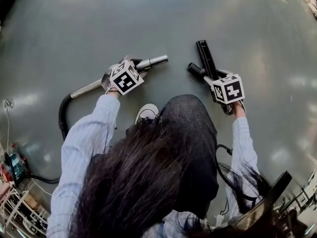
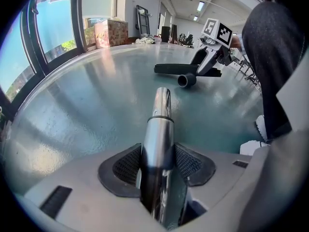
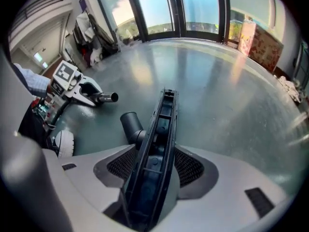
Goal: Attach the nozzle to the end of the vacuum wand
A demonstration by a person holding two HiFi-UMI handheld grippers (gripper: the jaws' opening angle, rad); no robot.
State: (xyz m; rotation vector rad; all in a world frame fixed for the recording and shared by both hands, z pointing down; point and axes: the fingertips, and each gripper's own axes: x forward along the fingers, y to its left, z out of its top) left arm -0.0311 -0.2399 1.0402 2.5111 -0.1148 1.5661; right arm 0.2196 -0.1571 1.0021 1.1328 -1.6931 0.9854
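The silver vacuum wand (image 1: 152,61) lies low over the grey floor, its open tip pointing right. My left gripper (image 1: 134,69) is shut on it; in the left gripper view the wand (image 2: 161,124) runs out between the pads (image 2: 126,166). The black nozzle (image 1: 206,58), a long flat brush head with a round socket (image 1: 195,69) on its side, is held in my right gripper (image 1: 214,81), which is shut on it. In the right gripper view the nozzle (image 3: 158,144) stands on edge between the jaws, the socket (image 3: 130,122) facing left toward the wand tip (image 3: 109,97). A gap separates socket and tip.
A black hose (image 1: 62,115) curves from the wand's rear to the vacuum body (image 1: 15,166) at lower left. The person's dark knee (image 1: 190,115) and white shoe (image 1: 147,112) sit between my arms. Windows and cardboard boxes (image 2: 110,32) line the far wall.
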